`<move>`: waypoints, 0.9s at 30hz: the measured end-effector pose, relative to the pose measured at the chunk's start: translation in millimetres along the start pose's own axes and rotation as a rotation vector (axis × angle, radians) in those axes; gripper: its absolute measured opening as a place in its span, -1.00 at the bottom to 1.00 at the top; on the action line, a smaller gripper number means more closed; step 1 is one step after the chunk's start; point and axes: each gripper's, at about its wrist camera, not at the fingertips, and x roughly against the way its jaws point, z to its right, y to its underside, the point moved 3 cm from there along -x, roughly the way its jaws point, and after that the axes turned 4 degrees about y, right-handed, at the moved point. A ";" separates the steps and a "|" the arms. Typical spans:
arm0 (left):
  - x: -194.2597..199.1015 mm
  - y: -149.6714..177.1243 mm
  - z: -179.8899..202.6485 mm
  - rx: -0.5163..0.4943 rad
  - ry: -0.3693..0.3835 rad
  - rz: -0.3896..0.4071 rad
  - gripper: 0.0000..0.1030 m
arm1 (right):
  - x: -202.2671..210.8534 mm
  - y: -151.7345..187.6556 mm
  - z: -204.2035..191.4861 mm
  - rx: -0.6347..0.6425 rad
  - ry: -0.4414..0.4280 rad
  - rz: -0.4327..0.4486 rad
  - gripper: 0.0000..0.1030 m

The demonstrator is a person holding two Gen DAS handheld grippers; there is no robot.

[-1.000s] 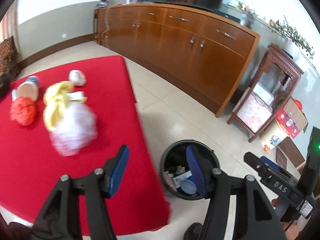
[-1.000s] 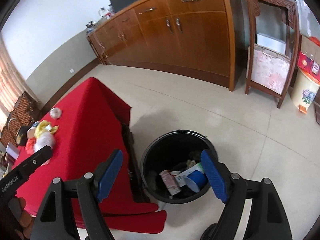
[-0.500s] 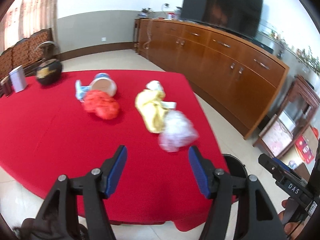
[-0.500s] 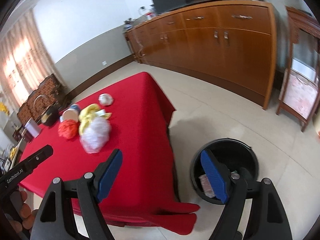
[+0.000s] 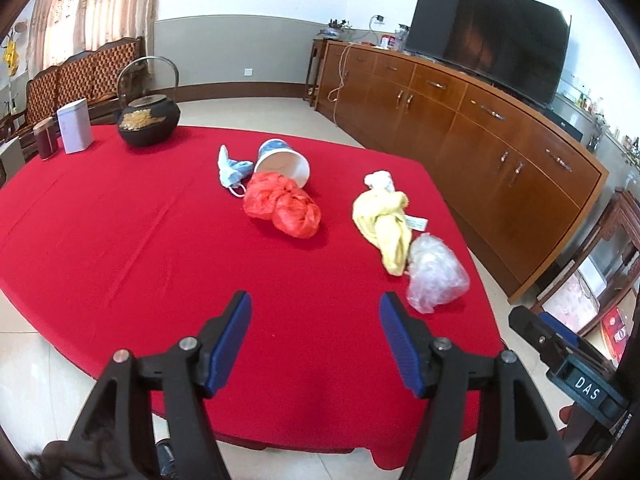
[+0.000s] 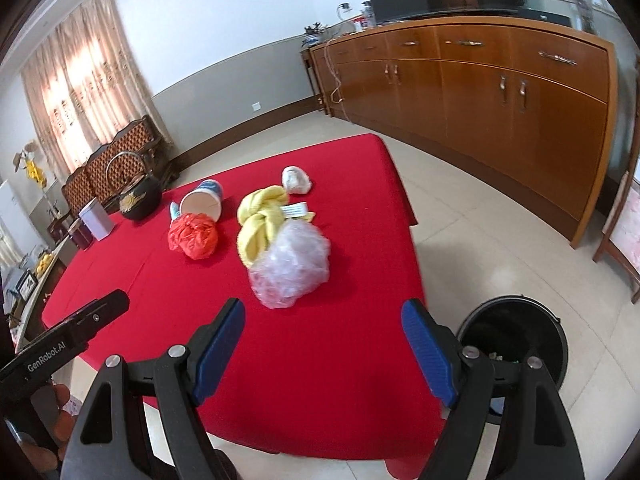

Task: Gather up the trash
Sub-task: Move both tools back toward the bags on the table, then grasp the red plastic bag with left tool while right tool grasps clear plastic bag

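In the left wrist view, you are holding the left gripper (image 5: 315,322) wide open and empty over the red table (image 5: 120,240). The clear bag (image 5: 436,276) is lying just beyond its right finger, touching the yellow rag (image 5: 384,220).

In the right wrist view, your right gripper (image 6: 323,332) is gaping empty too, the clear bag (image 6: 294,266) just ahead. The bin (image 6: 520,336) is sitting on the floor right of the table (image 6: 320,360).

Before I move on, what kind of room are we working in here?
Most likely a home living room. A large dark television sits on a long wooden sideboard, a carved wooden sofa stands by the curtained window, and the trash lies on a table under a red cloth.
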 end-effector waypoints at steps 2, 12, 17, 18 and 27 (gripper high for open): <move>-3.7 -2.3 -3.7 0.005 0.001 0.000 0.32 | -7.1 -1.9 -5.3 0.007 -0.003 -0.005 0.59; -20.2 -9.1 -3.7 -0.005 -0.004 0.004 0.32 | -45.6 -11.6 -18.5 0.011 -0.013 -0.037 0.59; -30.4 -10.5 0.7 -0.011 -0.003 -0.005 0.32 | -70.9 -16.9 -20.9 0.003 -0.015 -0.064 0.59; -32.5 -11.1 1.6 -0.012 -0.003 -0.006 0.32 | -75.4 -17.7 -20.6 0.001 -0.016 -0.068 0.59; -53.5 -18.2 9.1 -0.019 -0.003 -0.020 0.32 | -110.5 -25.9 -18.8 -0.010 -0.044 -0.105 0.50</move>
